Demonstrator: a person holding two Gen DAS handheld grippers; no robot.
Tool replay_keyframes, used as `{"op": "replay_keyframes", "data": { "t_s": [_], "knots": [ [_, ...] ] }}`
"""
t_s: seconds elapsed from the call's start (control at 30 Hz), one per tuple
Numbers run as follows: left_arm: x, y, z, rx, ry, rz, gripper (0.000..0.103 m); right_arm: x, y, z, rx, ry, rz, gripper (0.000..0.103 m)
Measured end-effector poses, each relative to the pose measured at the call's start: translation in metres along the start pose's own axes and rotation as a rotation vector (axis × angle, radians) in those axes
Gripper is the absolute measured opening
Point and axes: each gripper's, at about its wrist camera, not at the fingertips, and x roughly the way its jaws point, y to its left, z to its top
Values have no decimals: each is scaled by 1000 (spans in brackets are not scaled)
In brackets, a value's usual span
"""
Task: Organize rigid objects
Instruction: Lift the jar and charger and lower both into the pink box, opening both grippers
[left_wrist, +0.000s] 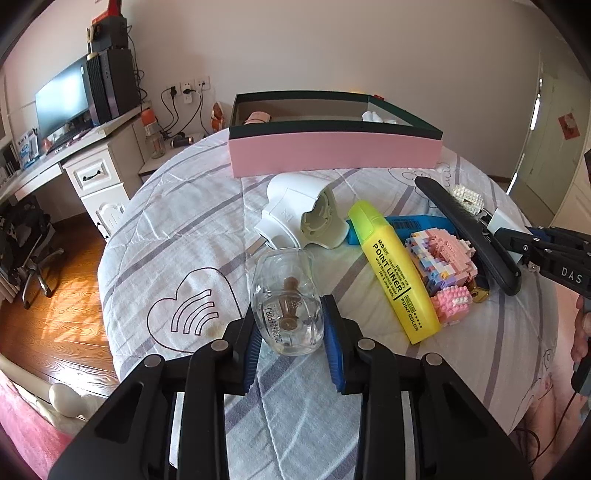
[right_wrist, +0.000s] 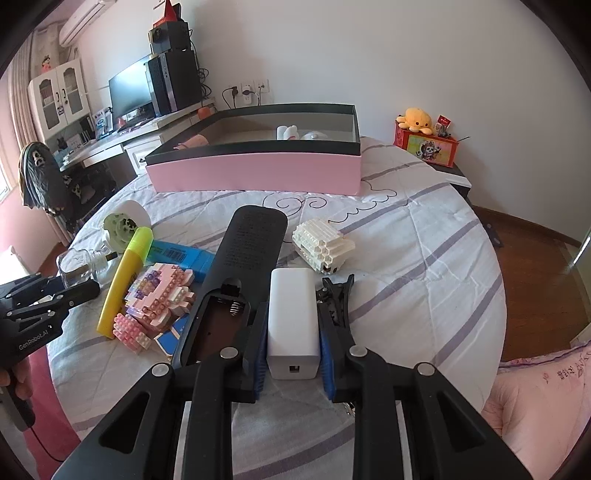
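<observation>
My left gripper (left_wrist: 290, 325) is shut on a clear glass bottle (left_wrist: 284, 302), lying on its side over the bed; the bottle also shows in the right wrist view (right_wrist: 79, 264). My right gripper (right_wrist: 293, 332) is shut on a white charger block (right_wrist: 293, 321). Between them lie a yellow highlighter (left_wrist: 395, 273), a pink brick model (left_wrist: 443, 269), a black remote with its battery bay open (right_wrist: 236, 280), a white brick model (right_wrist: 321, 245), a white plastic housing (left_wrist: 299, 214) and a blue box (right_wrist: 184, 256). A black hair clip (right_wrist: 334, 295) lies by the charger.
A pink box with a dark rim (left_wrist: 332, 153) stands open at the far side of the bed (left_wrist: 184, 229), with a few items inside. A desk with a monitor (left_wrist: 62, 99) is at the left. A nightstand with a yellow plush (right_wrist: 415, 118) is at the right.
</observation>
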Motion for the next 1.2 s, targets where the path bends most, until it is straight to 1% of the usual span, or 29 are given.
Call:
{"op": "replay_keyframes", "data": {
  "t_s": [0.2,0.43,0.57,0.77,0.97,1.2],
  "knots": [
    [-8,0,5,-3,-16,-7,31,-8,4,3,-7,-21,-4,24],
    [-18,-5,10,14,-37,12,31,-19,9,9,-18,-54,-48,24],
    [-28,-9,13,23,-63,33,31,-27,12,12,-20,-76,-50,24],
    [-39,-12,22,32,-93,43,31,-34,15,16,-24,-95,-40,24],
    [-49,-20,40,39,-134,54,31,-41,19,19,-33,-111,-28,24],
    [-53,-29,69,47,-180,63,31,-49,23,35,-54,-148,-11,24]
  ]
}}
